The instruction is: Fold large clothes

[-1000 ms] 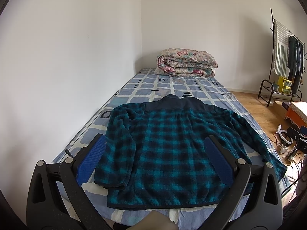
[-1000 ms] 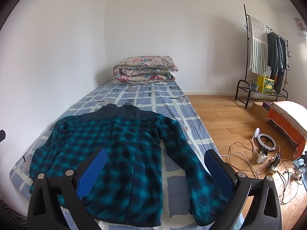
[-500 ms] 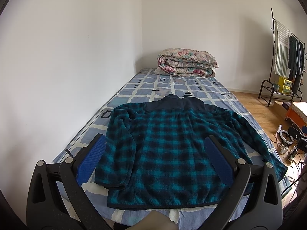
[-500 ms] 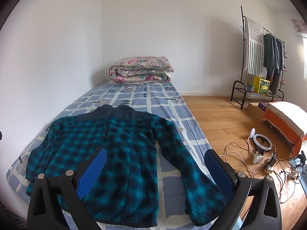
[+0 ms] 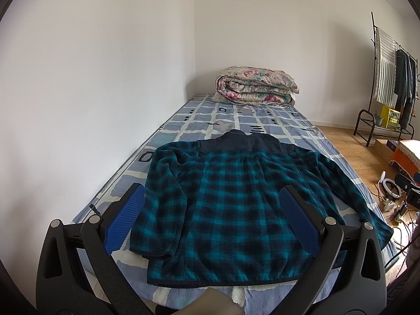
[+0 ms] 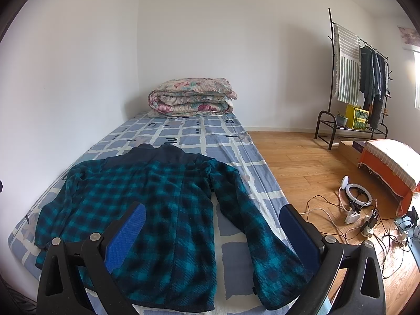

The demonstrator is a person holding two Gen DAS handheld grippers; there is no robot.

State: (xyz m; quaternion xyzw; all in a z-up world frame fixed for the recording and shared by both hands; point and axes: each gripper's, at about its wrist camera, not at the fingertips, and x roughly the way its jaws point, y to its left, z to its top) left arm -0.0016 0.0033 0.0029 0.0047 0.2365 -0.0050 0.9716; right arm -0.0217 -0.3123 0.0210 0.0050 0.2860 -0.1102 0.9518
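Jacket [image 5: 231, 204]: it lies spread flat, back up, on the near half of the bed [image 5: 249, 120], collar toward the far end and hem at the near edge. Your left gripper [image 5: 212, 210] and right gripper [image 6: 210, 225] both hang above it with jaws spread wide and nothing held.

Mind the right sleeve [image 6: 262, 236]. It runs out toward the right edge of the mattress, with the cuff close to the near right corner. If you pinch only a thin bit of the fleece there, it may slip out as you carry it across, and the sleeve could slide off toward the floor and the cables [image 6: 362, 220]. The left sleeve [image 5: 157, 197] is already doubled along the body; grab it carelessly and you may take up two layers, or the bedsheet with it, and the fold will bunch. The fabric looks thick and soft, so I judge a shallow grip will not hold it.

The near hem is partly covered by the gripper frames in both views, so you cannot see whether it hangs over the mattress edge. You cannot tell whether the front is zipped or open, since it faces down. The left cuff is hard to make out against the check pattern. A grey shape at the bottom of the left view is cut off and unidentifiable.
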